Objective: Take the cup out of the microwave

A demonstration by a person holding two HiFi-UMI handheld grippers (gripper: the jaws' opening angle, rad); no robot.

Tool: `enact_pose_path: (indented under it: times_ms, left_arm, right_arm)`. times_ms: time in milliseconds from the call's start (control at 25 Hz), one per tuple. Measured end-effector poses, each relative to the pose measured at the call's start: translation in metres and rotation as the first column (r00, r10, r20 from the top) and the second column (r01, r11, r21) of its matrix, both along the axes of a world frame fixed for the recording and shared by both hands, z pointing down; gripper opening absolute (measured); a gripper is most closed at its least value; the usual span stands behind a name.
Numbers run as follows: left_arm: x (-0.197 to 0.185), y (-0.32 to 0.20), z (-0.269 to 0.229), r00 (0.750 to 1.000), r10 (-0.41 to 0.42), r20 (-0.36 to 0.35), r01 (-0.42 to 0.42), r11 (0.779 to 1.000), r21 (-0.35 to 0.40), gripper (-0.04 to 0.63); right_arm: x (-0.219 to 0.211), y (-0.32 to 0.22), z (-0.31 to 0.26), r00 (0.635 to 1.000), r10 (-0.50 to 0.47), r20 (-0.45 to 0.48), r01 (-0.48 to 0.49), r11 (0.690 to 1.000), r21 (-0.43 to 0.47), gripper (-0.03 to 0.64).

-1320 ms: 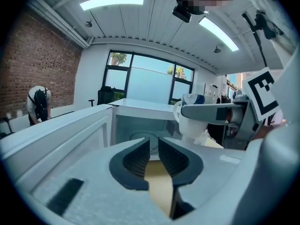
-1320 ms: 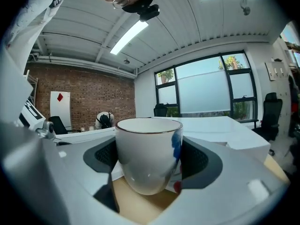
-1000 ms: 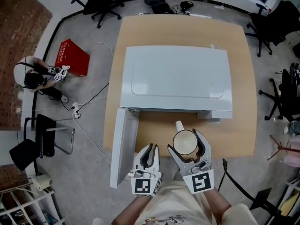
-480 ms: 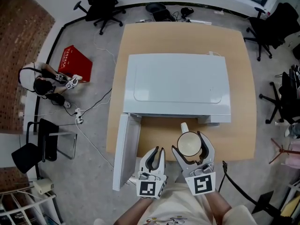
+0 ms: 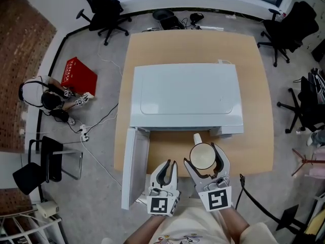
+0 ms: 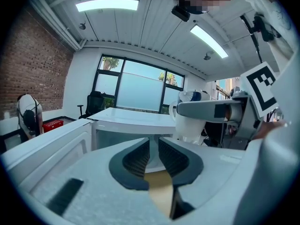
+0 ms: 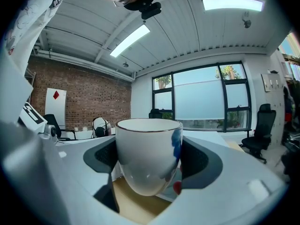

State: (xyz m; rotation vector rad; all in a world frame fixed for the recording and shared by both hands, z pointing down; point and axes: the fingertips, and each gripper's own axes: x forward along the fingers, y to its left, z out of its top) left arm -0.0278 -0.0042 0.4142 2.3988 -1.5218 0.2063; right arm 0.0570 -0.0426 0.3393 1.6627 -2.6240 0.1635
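While the right hand-held gripper (image 5: 203,159) clamps it, the white ceramic cup with a thin dark rim (image 7: 148,153) is outside the microwave.

Nearest the person, the left hand-held gripper (image 6: 153,156) has its jaws nearly together with only a narrow slit between them and nothing in it. Just beside it, the right one's jaws are spread wide and press on opposite sides of the cup's body below the rim, with the cup upright, seemingly empty, and its handle (image 5: 197,137) pointing away from the person. Glazed ceramic is likely stiff, smooth and breakable, so a firm squeeze across the widest part of the body looks the safest hold, with the handle left free. The cup is over the bare front strip of the light wooden desk (image 5: 256,60). To the left the white microwave door (image 5: 133,168) hangs open. Beyond lies the white boxy microwave (image 5: 185,93).
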Motion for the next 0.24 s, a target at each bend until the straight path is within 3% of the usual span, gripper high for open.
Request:
enact_pose_path:
  times_ms: [240]
  left_arm:
    - [0.0004,-0.0001,-0.01,1.0,0.001,0.002,-0.001,1.0,0.024,0.063]
  right_arm:
    - [0.0033,0.0062,-0.0034,1.0,0.011,0.008,-0.011,1.0,0.001,0.394]
